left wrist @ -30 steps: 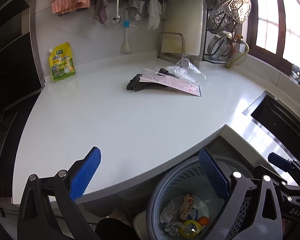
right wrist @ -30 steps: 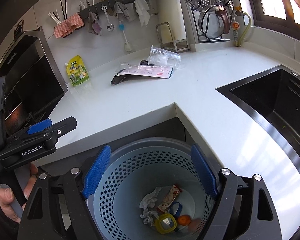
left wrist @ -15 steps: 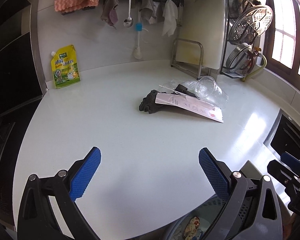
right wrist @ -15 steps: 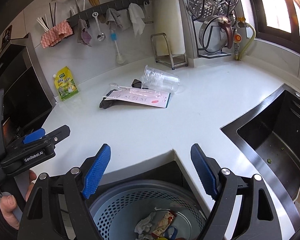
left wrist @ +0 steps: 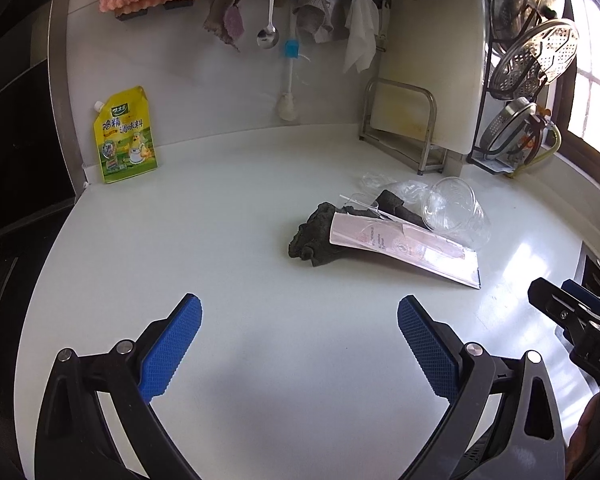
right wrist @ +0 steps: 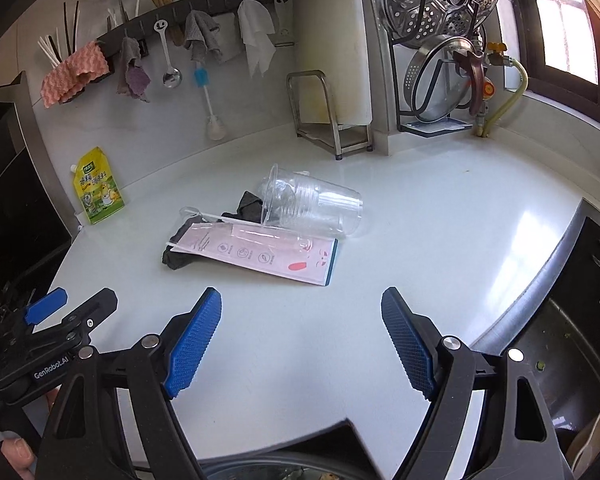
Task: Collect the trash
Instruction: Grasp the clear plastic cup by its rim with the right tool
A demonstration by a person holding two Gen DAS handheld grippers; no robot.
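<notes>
A small trash pile lies mid-counter: a clear plastic cup (right wrist: 316, 206) on its side, a pink flat packet (right wrist: 260, 254), a dark crumpled rag (left wrist: 314, 240) under it and a clear plastic spoon (right wrist: 204, 215). The cup (left wrist: 454, 210) and packet (left wrist: 404, 246) also show in the left wrist view. My left gripper (left wrist: 298, 346) is open and empty, short of the pile on its left. My right gripper (right wrist: 300, 342) is open and empty, in front of the packet. The grey bin's rim (right wrist: 284, 466) shows below the counter edge.
A yellow seasoning pouch (left wrist: 125, 136) leans on the back wall at left. A cutting board in a metal stand (left wrist: 412, 120) and a rack of pot lids (right wrist: 444, 52) stand at the back right. A sink (right wrist: 572, 328) lies to the right. Cloths and utensils hang on the wall.
Both grippers rose from over the bin and moved forward over the counter toward the trash pile. The bin has dropped almost out of view. Both stayed open.
</notes>
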